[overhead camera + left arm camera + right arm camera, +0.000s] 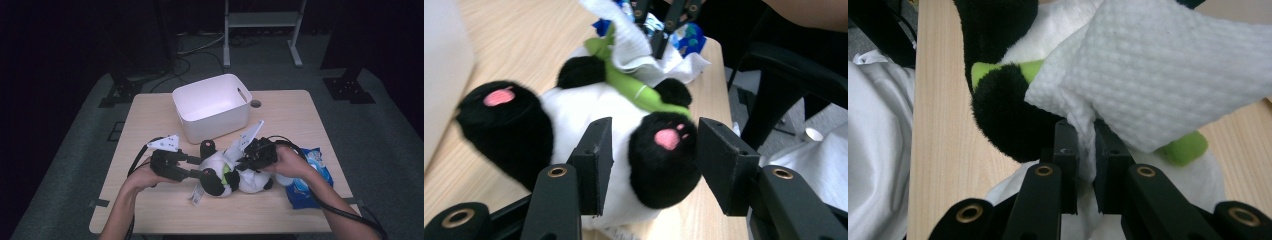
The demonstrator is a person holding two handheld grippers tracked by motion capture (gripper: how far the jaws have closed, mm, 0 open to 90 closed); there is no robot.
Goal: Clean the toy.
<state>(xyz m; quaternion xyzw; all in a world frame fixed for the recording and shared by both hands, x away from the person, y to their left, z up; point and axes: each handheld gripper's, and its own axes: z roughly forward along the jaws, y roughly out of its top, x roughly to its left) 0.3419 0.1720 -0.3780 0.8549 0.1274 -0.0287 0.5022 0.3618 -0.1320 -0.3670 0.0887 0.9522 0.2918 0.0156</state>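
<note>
A: Note for you. The panda plush [232,175] lies on its back near the front edge of the worktop [150,115], between your two hands. Your right tool [1087,165] is clamped on a fold of the white wipe [1168,80], which rests against the panda's chest by the green bamboo piece [1180,147].

B: And the left tool [651,165]?

A: Its jaws stand either side of the black foot with the pink pad [666,160]. There is a visible gap on both sides, so nothing is gripped. Treat the toy as unrestrained.

B: Risk, then?

A: Likely three. First: if you drag the wipe now, the plush will probably slide or roll with it, because only its own weight holds it. Second: the pinch on the wipe is at a thin fold near the jaw tips; a hard stroke could pull the cloth free. Third: if you close the left tool off-centre, the round foot may squirt out sideways.

B: Anything nearby to hit?

A: The white bin [212,107] sits just behind the toy, and the blue wipe packet [310,182] lies beside your right hand; a wide sweep may knock the packet toward the worktop edge.
</note>
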